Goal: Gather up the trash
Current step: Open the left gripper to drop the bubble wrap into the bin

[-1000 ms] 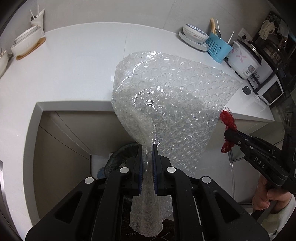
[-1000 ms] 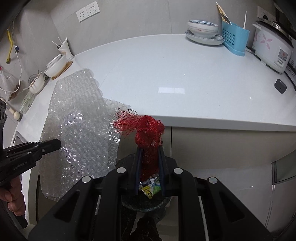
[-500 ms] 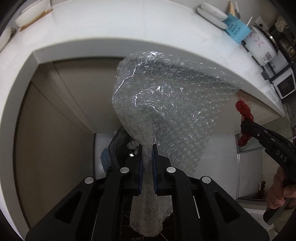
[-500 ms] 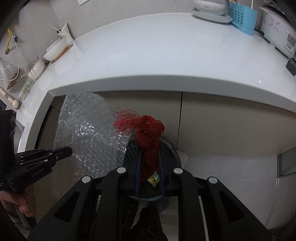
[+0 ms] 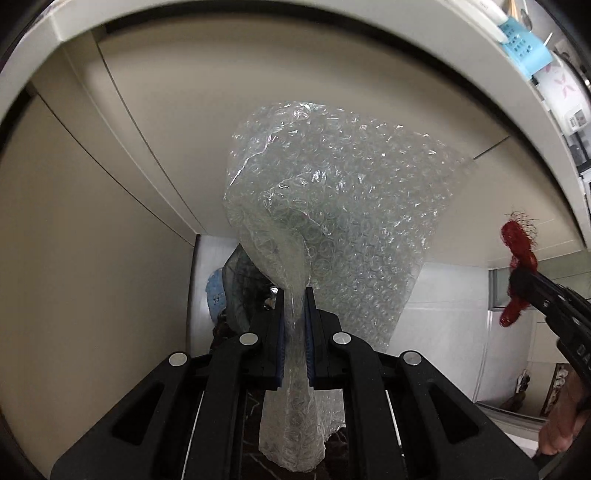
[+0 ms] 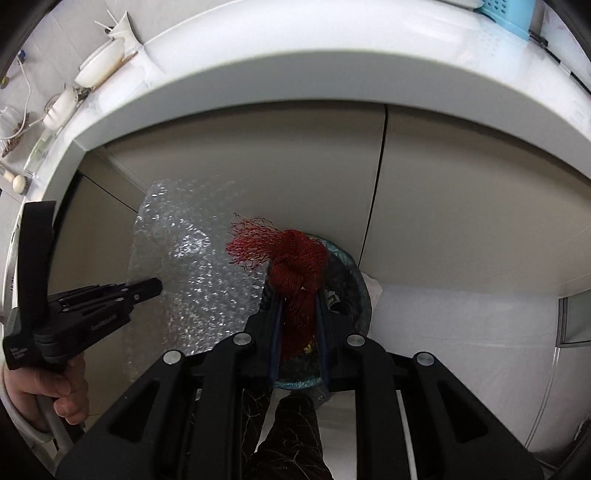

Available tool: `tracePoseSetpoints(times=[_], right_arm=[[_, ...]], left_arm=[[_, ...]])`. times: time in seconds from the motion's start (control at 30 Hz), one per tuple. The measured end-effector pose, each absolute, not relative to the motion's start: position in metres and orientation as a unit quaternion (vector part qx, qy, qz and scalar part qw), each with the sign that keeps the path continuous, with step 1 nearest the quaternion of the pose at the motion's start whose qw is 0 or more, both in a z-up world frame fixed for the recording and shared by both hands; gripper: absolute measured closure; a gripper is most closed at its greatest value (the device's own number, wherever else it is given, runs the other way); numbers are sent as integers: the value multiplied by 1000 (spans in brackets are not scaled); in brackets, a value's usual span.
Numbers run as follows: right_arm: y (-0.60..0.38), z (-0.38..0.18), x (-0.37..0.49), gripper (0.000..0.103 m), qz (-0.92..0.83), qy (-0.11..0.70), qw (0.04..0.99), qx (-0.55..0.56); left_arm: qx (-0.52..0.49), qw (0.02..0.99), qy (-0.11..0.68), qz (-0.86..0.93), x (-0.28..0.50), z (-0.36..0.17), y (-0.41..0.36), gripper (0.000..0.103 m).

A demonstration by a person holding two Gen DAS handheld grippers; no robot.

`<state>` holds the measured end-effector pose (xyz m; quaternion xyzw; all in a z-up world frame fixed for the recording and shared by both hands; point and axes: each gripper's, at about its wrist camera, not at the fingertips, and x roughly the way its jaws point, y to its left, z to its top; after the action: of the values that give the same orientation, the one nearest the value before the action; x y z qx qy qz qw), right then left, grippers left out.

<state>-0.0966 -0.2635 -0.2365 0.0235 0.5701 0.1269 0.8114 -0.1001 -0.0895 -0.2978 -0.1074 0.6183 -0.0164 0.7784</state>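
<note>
My left gripper (image 5: 294,295) is shut on a sheet of clear bubble wrap (image 5: 343,221), which fans out ahead of the fingers below the counter edge. The same bubble wrap (image 6: 192,277) shows at the left of the right wrist view, held by the left gripper (image 6: 157,286). My right gripper (image 6: 298,295) is shut on a knotted red mesh bag (image 6: 295,258), directly above a round trash bin (image 6: 351,273) with a dark liner and litter inside. In the left wrist view the red mesh bag (image 5: 519,254) hangs at the right from the right gripper (image 5: 517,280). The trash bin (image 5: 240,284) is mostly hidden behind the wrap.
Beige cabinet doors (image 6: 461,192) stand behind the bin under the white counter (image 6: 295,66). Bowls (image 6: 99,66) and a blue basket (image 6: 513,14) sit on the counter. A white floor (image 6: 461,332) lies right of the bin. A hand (image 6: 48,391) grips the left tool's handle.
Both grippers have sunk from counter height to below the counter edge, carrying the bubble wrap and the red mesh bag. The bin now lies right under the red bag.
</note>
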Motion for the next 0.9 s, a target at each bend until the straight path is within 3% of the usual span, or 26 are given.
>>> tracePoseSetpoints(times=[0.6,0.9], right_arm=[[-264,-263,-87,88,126,592,796,26],[-270,-268,-86,88,118,601,790,31]], left_arm=[[-80,777,623,-25,-93,-317,-108,88],[-79,784,615,-21,-93,-312,-109,64]])
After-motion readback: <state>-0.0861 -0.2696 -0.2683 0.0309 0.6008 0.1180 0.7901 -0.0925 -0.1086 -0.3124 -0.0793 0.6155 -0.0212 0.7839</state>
